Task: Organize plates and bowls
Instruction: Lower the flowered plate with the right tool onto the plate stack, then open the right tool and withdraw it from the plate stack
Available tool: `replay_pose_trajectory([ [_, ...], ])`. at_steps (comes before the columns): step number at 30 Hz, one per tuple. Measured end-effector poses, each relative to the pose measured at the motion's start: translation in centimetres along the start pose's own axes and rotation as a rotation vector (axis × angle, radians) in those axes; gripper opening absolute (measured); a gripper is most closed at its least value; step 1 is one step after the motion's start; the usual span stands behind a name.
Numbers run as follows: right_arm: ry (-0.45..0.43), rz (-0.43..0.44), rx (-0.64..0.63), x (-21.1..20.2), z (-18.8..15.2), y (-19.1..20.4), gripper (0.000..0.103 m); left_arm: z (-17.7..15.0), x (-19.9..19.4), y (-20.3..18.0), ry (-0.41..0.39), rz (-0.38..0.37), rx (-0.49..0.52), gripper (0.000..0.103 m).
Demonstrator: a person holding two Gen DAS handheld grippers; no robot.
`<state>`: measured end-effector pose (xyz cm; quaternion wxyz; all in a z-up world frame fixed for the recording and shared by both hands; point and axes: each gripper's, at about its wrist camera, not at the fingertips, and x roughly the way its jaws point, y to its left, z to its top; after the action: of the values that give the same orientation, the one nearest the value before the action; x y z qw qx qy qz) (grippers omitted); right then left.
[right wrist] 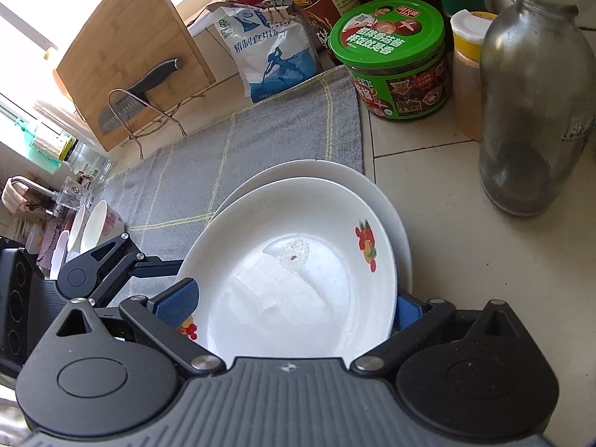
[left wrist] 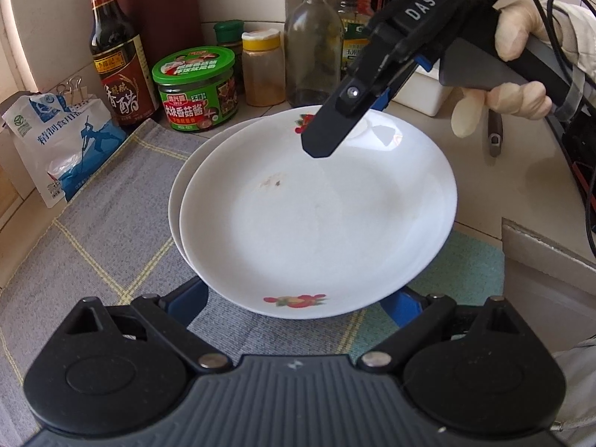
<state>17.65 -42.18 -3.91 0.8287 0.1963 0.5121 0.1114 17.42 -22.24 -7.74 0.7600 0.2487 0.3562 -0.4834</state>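
A white flowered plate (left wrist: 316, 216) rests on a second white plate (left wrist: 178, 193) on the grey checked mat (left wrist: 93, 231). In the right wrist view the top plate (right wrist: 298, 279) fills the space between my right gripper's (right wrist: 294, 309) blue pads (right wrist: 178, 298); the jaws are wide and the plate's near rim lies between them. My left gripper (left wrist: 298, 305) is open with the plate's near edge between its fingers. The right gripper (left wrist: 324, 141) shows in the left wrist view over the plate's far rim. Bowls (right wrist: 100, 223) stand far left.
A green sauce jar (left wrist: 197, 89), vinegar bottle (left wrist: 119, 59), glass bottle (left wrist: 313, 44), spice jar (left wrist: 262, 70) and salt bag (left wrist: 63, 141) line the back wall. A cutting board with a knife (right wrist: 141, 85) leans at left. A cardboard box (left wrist: 547, 279) sits right.
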Motion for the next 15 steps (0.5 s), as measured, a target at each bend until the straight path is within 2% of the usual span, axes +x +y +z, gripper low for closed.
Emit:
replay_pose_trajectory([
  [15,0.012,-0.127,-0.1,-0.6,-0.4,1.9,0.103,0.1,-0.6,-0.5,-0.026,0.005,0.001,0.098],
])
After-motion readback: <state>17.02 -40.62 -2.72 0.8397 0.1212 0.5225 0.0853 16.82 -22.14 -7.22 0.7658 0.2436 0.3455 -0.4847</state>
